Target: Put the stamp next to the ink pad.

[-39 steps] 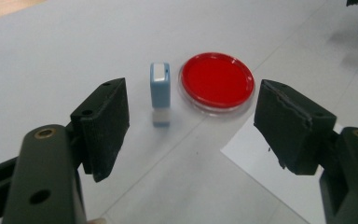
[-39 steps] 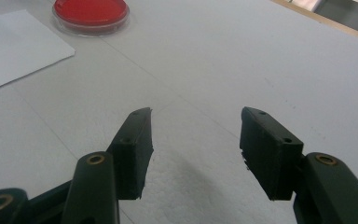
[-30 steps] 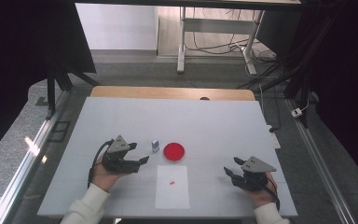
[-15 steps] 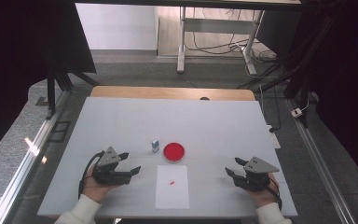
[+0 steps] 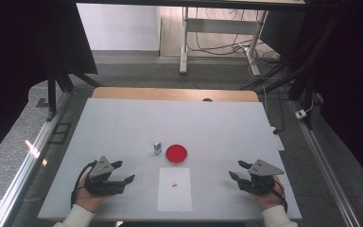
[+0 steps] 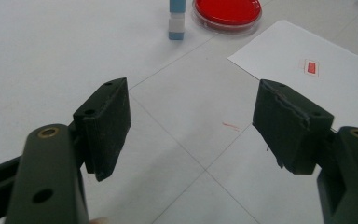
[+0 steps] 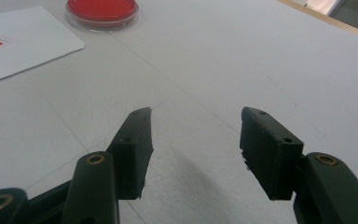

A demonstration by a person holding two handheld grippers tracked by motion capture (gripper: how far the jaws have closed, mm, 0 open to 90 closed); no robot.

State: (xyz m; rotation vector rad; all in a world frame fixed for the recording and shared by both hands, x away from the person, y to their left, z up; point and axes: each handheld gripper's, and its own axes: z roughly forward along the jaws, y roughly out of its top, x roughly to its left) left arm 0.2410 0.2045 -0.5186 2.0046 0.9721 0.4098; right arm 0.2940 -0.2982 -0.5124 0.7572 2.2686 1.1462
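High view: two hand-held grippers rest at the near edge of a white table [image 5: 123, 118], both with jaws apart and nothing in them.

Left gripper [image 5: 123, 173], jaws spread wide, lies at the left of a white sheet [image 5: 175, 189] bearing a small red mark [image 5: 174, 185]; right gripper [image 5: 238, 170], jaws parted, lies well to the sheet's right. Just beyond the sheet sits a red dish [image 5: 176, 154], with a small blue-and-white vial [image 5: 157, 147] just beside it on the left.
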